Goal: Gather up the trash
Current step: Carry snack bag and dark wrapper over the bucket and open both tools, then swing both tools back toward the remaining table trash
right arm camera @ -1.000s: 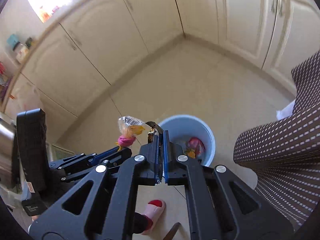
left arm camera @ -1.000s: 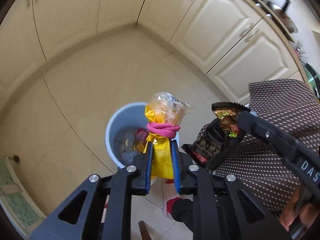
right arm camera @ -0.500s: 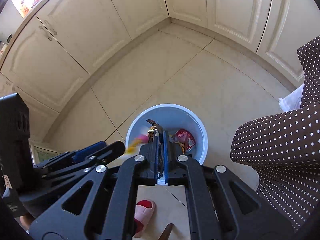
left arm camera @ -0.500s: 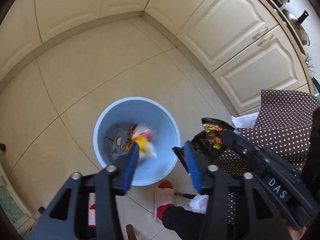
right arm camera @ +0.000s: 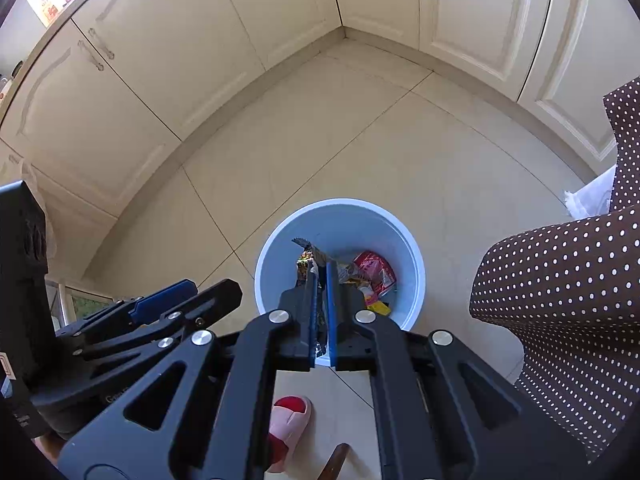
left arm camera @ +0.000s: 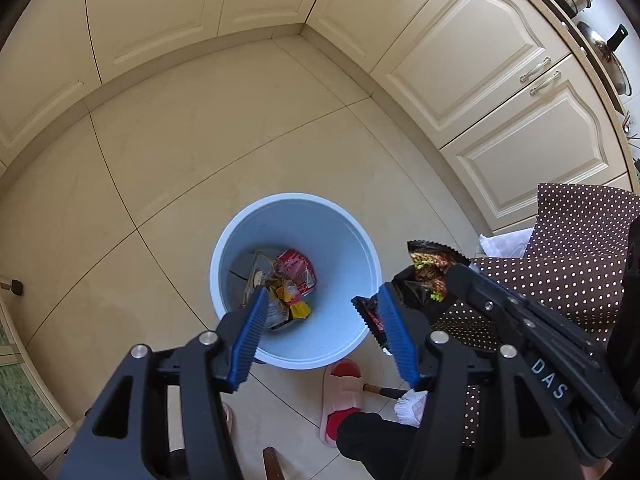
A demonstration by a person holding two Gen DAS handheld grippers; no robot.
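Observation:
A light blue bin (left arm camera: 340, 240) stands on the floor tiles with several wrappers inside. Among them lies a yellow bag with a pink tie (left arm camera: 294, 300), also visible in the right wrist view (right arm camera: 376, 306). My left gripper (left arm camera: 322, 294) hovers over the bin's near rim, its jaws opening, with nothing between them. My right gripper (right arm camera: 320, 270) is shut on a black snack wrapper (right arm camera: 306, 254) above the bin (right arm camera: 340, 204). In the left wrist view, that wrapper (left arm camera: 428, 276) hangs just right of the bin. The left gripper (right arm camera: 204, 294) shows at the left of the right wrist view.
Cream cabinet doors (left arm camera: 480, 64) line the walls around the floor corner. A person's brown dotted garment (left arm camera: 568, 264) fills the right side. A pink and red slipper (left arm camera: 342, 392) and a brush handle (left arm camera: 380, 391) lie near the bin's front.
The left jaws opened, and the yellow bag dropped from them into the bin. Both grippers sank closer to the bin. The right gripper kept its hold on the black wrapper.

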